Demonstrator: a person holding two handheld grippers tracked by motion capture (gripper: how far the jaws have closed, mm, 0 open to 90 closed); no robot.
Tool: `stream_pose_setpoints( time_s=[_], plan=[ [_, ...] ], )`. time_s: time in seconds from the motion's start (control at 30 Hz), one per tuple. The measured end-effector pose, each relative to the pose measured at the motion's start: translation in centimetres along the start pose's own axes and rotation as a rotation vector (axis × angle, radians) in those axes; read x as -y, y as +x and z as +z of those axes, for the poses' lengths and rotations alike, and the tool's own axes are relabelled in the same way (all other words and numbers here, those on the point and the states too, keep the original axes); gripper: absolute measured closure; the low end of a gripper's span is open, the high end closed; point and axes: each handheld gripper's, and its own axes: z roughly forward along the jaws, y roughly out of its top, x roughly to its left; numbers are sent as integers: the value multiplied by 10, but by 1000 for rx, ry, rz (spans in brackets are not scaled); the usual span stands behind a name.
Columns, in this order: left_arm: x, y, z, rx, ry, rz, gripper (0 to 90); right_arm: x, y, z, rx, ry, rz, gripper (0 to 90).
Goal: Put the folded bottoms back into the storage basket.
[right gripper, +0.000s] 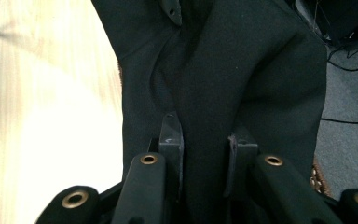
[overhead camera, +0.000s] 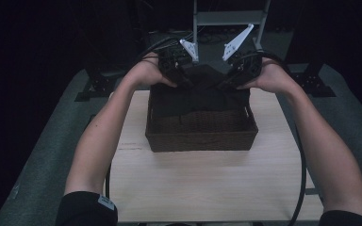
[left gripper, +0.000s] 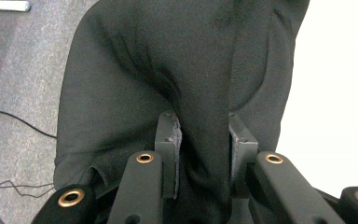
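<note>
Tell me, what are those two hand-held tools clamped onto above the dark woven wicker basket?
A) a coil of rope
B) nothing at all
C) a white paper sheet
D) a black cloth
D: in both gripper views a fold of the black cloth sits pinched between the jaws, and the high view shows it lifted over the dark woven wicker basket.

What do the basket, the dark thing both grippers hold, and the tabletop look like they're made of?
Basket: woven wicker, dark brown, matte, with visible weave. Dark cloth: soft black fabric, matte; it creases and bunches between the fingers. Tabletop: pale wood or laminate, smooth, with faint grain lines.
</note>
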Motion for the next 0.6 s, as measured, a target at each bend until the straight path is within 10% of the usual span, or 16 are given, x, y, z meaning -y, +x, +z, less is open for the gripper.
stream_pose_setpoints(
  time_s=[0.6],
  plan=[
    [11, 21, 28, -8, 16, -5, 710, 12, -29, 29, -23, -8, 27, 722]
  ],
)
